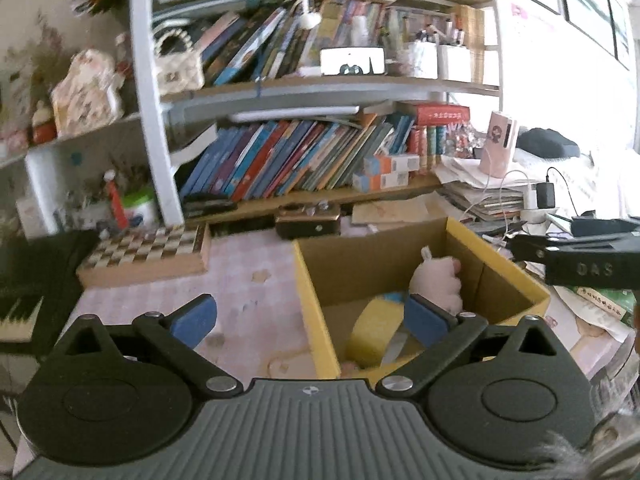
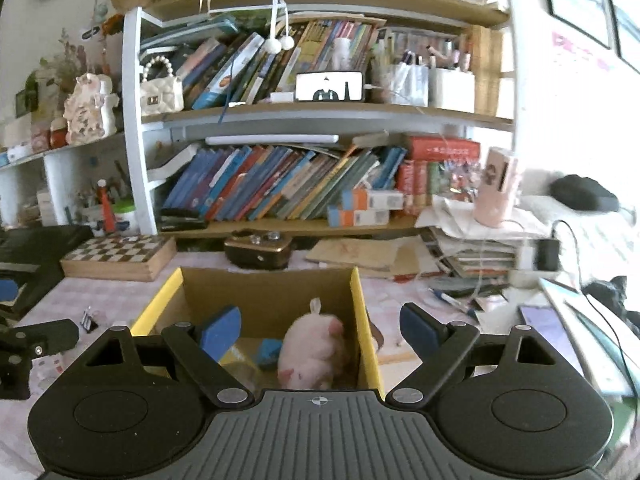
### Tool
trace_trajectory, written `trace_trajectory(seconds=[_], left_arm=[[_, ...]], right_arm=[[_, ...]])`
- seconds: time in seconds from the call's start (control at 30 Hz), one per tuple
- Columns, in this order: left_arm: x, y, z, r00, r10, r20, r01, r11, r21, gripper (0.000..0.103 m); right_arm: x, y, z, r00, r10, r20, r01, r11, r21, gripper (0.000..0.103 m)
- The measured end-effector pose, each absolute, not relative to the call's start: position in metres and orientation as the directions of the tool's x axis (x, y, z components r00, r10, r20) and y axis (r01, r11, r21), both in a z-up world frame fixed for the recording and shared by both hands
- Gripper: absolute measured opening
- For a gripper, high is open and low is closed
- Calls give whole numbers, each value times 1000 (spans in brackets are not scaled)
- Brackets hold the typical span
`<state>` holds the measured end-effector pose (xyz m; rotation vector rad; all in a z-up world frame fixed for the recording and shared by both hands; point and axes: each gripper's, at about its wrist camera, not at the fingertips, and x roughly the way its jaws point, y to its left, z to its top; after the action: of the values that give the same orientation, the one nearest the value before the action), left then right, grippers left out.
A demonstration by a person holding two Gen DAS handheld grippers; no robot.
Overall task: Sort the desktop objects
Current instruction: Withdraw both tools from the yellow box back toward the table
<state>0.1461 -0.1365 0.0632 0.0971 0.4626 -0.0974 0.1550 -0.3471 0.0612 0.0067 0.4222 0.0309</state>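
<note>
left tongs (image 1: pixel 308 320) hanging spread wide, empty | right tongs (image 2: pixel 320 330) gaping, empty, hovering over cardboard box (image 2: pixel 362 320) | pink plush toy (image 2: pixel 312 350) lying inside

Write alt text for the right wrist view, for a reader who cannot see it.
The open right gripper hovers empty over a yellow-edged cardboard box holding a pink plush toy on a pink checked desk. Behind stand a chessboard box and crowded bookshelves; the left gripper shows at the left edge.
</note>
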Motion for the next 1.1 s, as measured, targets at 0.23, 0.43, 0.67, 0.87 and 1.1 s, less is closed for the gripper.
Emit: trace_trajectory(seconds=[0.23, 0.43, 0.67, 0.87, 1.1], left_arm=[[115, -103, 50, 881, -63, -469, 89, 996, 33, 101], [92, -80, 35, 861, -71, -504, 100, 995, 31, 103], [63, -57, 10, 812, -68, -580, 112, 993, 39, 103], [45, -43, 2, 795, -91, -600, 147, 988, 45, 103], [32, -30, -3, 775, -105, -623, 169, 985, 45, 103]], right_arm=[[117, -322, 47, 898, -26, -439, 46, 998, 35, 89], [86, -297, 35, 876, -46, -481, 72, 997, 36, 89], [57, -270, 18, 836, -60, -546, 118, 990, 72, 89], [36, -247, 0, 791, -46, -611, 130, 987, 94, 89], [19, -223, -8, 771, -8, -637, 92, 991, 98, 89]])
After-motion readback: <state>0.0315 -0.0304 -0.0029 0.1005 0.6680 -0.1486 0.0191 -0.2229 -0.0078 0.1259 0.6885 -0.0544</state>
